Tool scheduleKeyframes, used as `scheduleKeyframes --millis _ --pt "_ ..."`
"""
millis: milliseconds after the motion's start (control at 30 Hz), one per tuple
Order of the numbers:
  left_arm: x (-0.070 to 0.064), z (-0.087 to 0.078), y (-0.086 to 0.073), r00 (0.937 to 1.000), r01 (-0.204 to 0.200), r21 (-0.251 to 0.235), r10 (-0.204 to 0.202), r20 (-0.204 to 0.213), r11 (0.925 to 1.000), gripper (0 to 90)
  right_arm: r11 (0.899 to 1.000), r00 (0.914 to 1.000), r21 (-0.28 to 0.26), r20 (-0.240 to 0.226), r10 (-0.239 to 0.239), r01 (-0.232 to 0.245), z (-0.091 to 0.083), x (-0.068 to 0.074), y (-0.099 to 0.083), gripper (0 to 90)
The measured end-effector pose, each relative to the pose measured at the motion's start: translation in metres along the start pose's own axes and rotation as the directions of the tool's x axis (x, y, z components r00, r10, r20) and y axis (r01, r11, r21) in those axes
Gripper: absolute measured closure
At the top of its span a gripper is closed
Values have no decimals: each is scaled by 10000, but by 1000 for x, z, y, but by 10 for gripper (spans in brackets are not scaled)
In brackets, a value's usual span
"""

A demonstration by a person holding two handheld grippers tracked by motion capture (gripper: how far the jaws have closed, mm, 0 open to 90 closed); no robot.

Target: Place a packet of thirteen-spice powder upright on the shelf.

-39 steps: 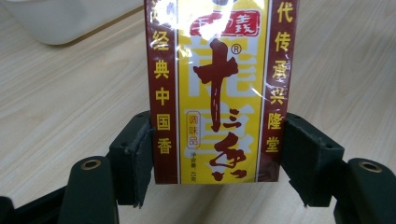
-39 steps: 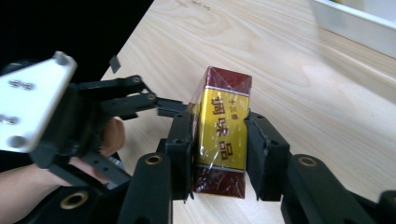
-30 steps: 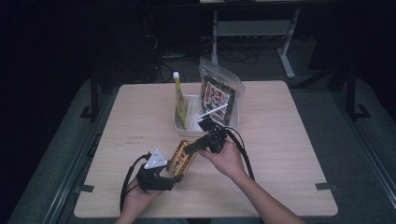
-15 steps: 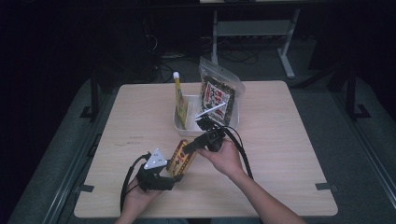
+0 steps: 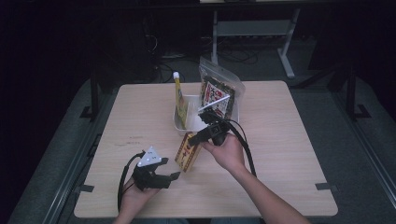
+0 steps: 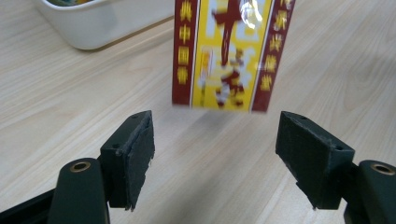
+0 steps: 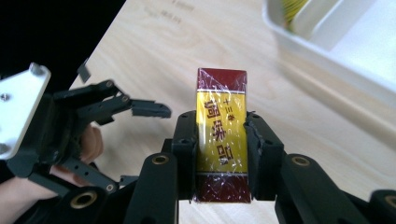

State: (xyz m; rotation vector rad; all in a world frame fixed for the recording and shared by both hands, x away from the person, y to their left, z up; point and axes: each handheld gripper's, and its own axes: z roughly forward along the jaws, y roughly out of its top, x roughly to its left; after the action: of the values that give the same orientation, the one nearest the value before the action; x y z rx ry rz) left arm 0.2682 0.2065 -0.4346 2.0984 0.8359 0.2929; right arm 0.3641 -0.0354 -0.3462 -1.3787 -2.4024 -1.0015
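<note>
- Red-and-yellow cardboard box (image 7: pixel 222 142), wrapped in glossy, crinkled clear film.
- Pale wood-grain counter (image 5: pixel 289 140), smooth, matt laminate look.
- White plastic tub (image 6: pixel 100 23), smooth, slightly shiny.
- Matt black jaws, faced with rough dark rubbery pads (image 6: pixel 140 154).

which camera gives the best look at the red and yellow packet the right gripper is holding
The right gripper view: the packet is sharp and central, clamped between the right gripper. The left gripper view shows its lower part blurred above the table. The high view shows it small, beside the white bin.
</note>
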Motion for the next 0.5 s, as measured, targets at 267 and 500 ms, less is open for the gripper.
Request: scheduleKeyframes --millis 267,500 --pt "9 -3 -3 9994 199 -7 -199 -279 9998 251 9999 9947 -159 1029 -48 65 -16 3 10 678" --pt "11 -5 -5 9988 268 -43 -270 -415 9996 249 9988 9907 -478 1362 19 46 -27 1 24 677"
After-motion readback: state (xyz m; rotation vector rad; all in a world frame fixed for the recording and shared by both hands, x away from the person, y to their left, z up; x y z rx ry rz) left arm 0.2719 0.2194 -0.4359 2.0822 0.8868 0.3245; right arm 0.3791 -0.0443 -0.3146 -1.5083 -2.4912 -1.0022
